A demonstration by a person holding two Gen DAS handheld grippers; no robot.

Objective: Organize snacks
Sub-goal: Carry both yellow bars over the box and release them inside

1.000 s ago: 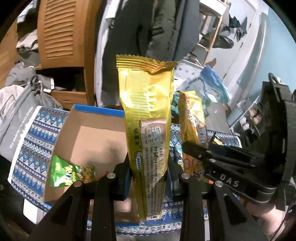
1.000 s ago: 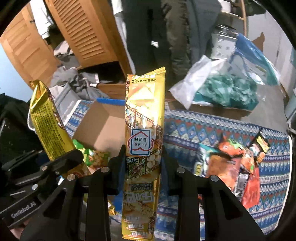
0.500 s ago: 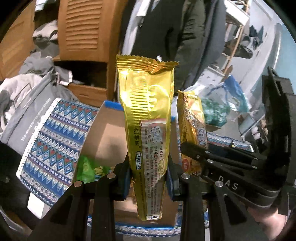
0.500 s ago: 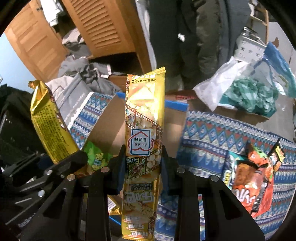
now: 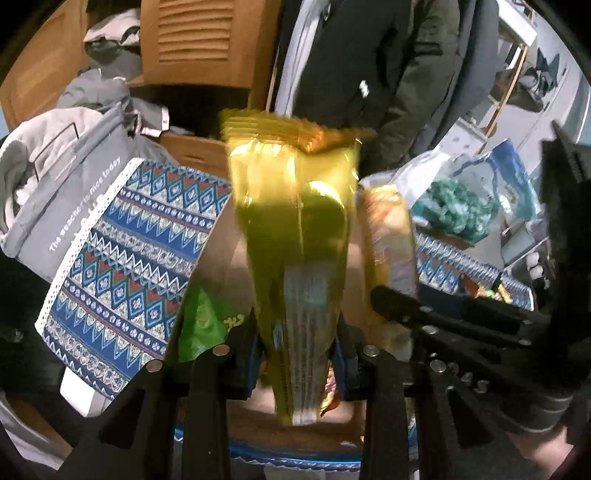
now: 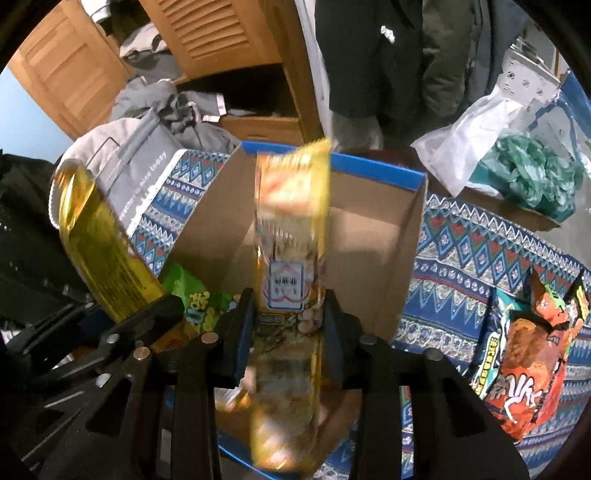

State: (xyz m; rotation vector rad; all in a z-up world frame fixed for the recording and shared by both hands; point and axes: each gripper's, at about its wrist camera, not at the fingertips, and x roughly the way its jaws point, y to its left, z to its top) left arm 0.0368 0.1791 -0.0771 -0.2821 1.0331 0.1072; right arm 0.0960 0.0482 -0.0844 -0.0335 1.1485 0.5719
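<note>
Both jaws stay closed, the left gripper (image 5: 295, 354) on the gold packet (image 5: 295, 229), the right gripper (image 6: 288, 332) on the yellow snack packet (image 6: 291, 236); lower them well inside the cardboard box (image 6: 373, 236) before opening.

Grey tote bag (image 6: 144, 162) (white lettering) beside louvred wooden doors (image 6: 218, 33), hanging coats (image 6: 399, 55).

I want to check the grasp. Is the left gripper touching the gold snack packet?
Touching. In the left wrist view, the left gripper has both fingers pressed on the sides of the gold snack packet, no gap visible.
</note>
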